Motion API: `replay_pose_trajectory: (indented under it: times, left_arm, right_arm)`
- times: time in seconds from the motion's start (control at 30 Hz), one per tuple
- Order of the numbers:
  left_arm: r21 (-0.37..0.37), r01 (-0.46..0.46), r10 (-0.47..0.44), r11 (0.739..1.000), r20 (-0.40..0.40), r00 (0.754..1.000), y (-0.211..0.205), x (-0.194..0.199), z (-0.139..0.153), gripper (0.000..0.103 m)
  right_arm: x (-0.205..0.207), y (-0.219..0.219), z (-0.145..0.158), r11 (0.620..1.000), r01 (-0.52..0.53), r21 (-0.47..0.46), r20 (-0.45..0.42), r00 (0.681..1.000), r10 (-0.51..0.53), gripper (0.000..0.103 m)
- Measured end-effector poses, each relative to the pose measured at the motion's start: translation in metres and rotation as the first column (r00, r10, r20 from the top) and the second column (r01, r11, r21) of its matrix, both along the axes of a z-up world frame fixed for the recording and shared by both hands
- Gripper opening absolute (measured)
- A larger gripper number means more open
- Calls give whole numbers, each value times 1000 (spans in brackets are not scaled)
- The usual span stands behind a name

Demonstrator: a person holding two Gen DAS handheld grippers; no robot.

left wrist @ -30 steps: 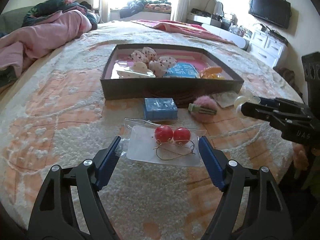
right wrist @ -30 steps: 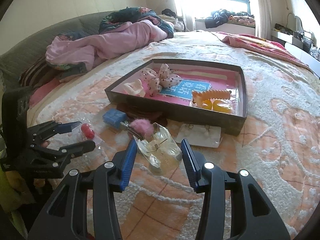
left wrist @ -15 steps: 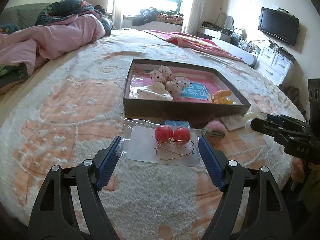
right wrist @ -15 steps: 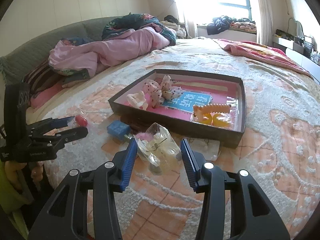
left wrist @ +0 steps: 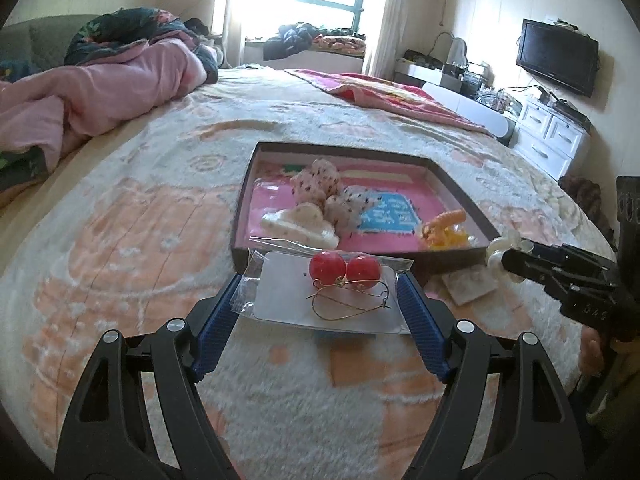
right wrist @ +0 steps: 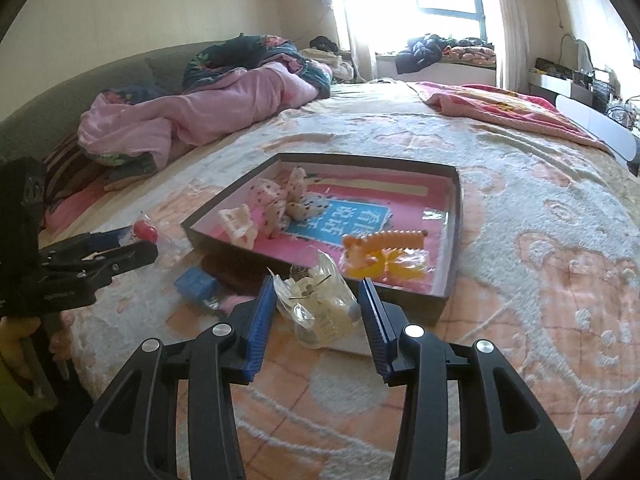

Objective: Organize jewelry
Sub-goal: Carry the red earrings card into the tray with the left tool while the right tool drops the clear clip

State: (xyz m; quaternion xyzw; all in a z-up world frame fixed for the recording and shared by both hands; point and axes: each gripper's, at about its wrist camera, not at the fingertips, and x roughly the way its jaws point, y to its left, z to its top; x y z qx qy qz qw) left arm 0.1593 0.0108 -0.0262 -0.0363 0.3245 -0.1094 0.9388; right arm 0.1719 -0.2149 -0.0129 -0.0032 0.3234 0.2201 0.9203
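Note:
My left gripper (left wrist: 320, 304) is shut on a clear packet (left wrist: 328, 296) that holds a white card with two red ball earrings on gold hooks. The packet hangs above the bedspread, in front of the dark tray's (left wrist: 460, 196) near wall. My right gripper (right wrist: 318, 312) is shut on a crumpled clear bag (right wrist: 320, 304) of cream-coloured pieces, just in front of the tray (right wrist: 456, 216). A polka-dot bow (right wrist: 280, 200), a white claw clip (right wrist: 240, 222) and orange clips (right wrist: 384, 248) lie on the tray's pink floor. Each view shows the other gripper at its edge: right gripper (left wrist: 508, 256), left gripper (right wrist: 140, 246).
A small blue box (right wrist: 196, 284) and a pink pompom clip (right wrist: 232, 302) lie on the bedspread before the tray. A white card (left wrist: 468, 286) rests by the tray's near right corner. A pink quilt (left wrist: 100, 92) is heaped at the far left. A white dresser (left wrist: 552, 140) stands right.
Both grippers have risen off the bedspread with their packets still held. In the left view the blue box and the pompom clip have dropped out of sight behind the earring card.

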Motion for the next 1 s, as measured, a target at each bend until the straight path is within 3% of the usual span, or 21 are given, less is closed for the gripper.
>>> replay_pose_trajectory:
  times: [1.0]
  left_arm:
    - [26,78,-77,997,-35,996,-73,83,-10,69]
  right_arm:
    - [80,-28,10,995,95,-18,29,995,-94,40]
